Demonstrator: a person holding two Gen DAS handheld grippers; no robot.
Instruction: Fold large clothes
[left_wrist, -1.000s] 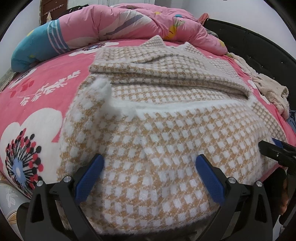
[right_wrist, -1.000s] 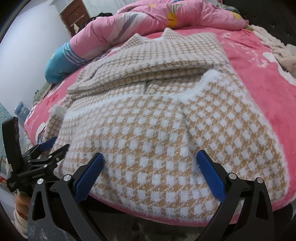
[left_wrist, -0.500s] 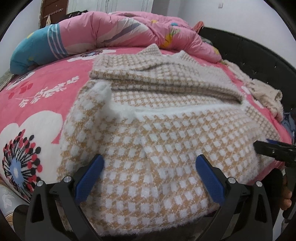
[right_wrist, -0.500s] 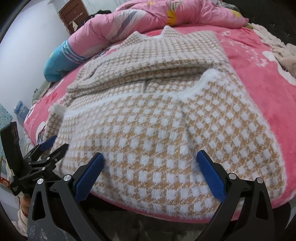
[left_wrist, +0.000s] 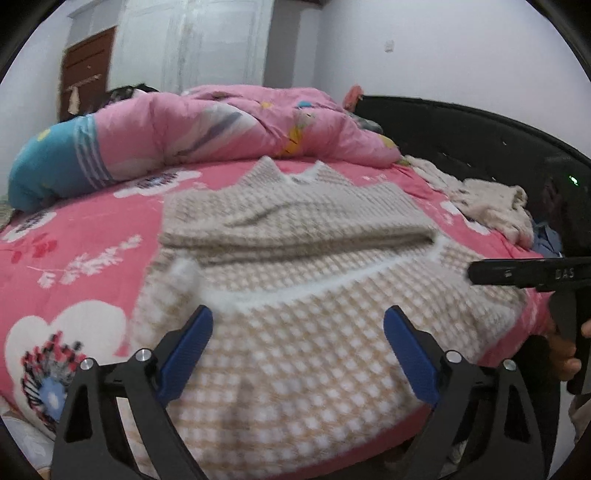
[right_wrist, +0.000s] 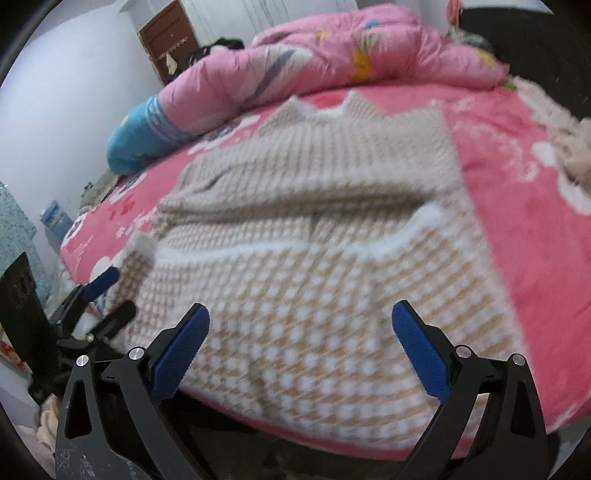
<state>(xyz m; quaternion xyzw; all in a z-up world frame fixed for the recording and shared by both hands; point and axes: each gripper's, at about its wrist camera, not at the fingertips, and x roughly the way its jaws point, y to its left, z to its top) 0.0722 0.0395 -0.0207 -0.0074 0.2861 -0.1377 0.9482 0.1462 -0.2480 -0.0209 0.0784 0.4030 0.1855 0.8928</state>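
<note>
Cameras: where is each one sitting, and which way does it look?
Left wrist view: sits on the left gripper, looks across the sweater and bed to the pink quilt; its two blue fingers show, open and apart from the sweater after closing slightly, plus the right gripper and a hand.
Right wrist view: sits on the right gripper, looks over the same sweater; its open fingers show, with the left gripper at left.
Shared: sweater, bed, quilt, each other's gripper.
</note>
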